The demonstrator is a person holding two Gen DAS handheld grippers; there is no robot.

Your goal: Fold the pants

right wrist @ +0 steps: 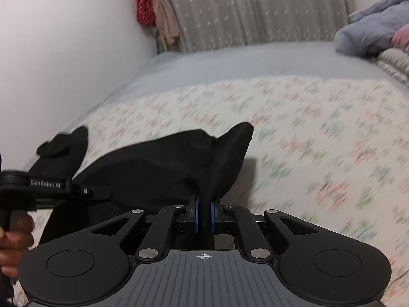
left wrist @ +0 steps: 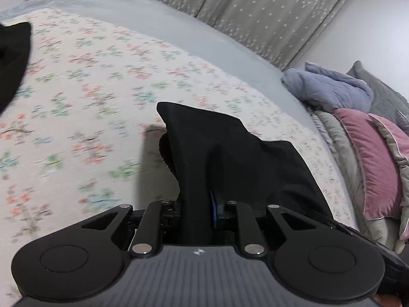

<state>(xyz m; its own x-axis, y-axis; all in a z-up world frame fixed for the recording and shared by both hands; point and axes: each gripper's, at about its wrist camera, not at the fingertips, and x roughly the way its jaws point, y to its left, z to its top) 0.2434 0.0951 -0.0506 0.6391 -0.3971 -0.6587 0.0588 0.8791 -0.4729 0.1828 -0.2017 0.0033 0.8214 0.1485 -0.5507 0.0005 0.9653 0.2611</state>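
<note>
Floral bedding covers the bed, which fills most of both views, with grey starred curtains across the top and a heap of pillows at the right edge of the left wrist view. Black pants lie low and centre in both frames, partly raised off the bed.

Both grippers have a pinch of the cloth. The right gripper has its blue pads pressed together on a narrow ridge of fabric. The left gripper is nearly closed too, with a thicker bunch of black cloth filling the gap.

To fold well, I judge both hands should rise together, keep the edge between them taut, and carry it over level so the layers land square.

No containers are visible in either view.
</note>
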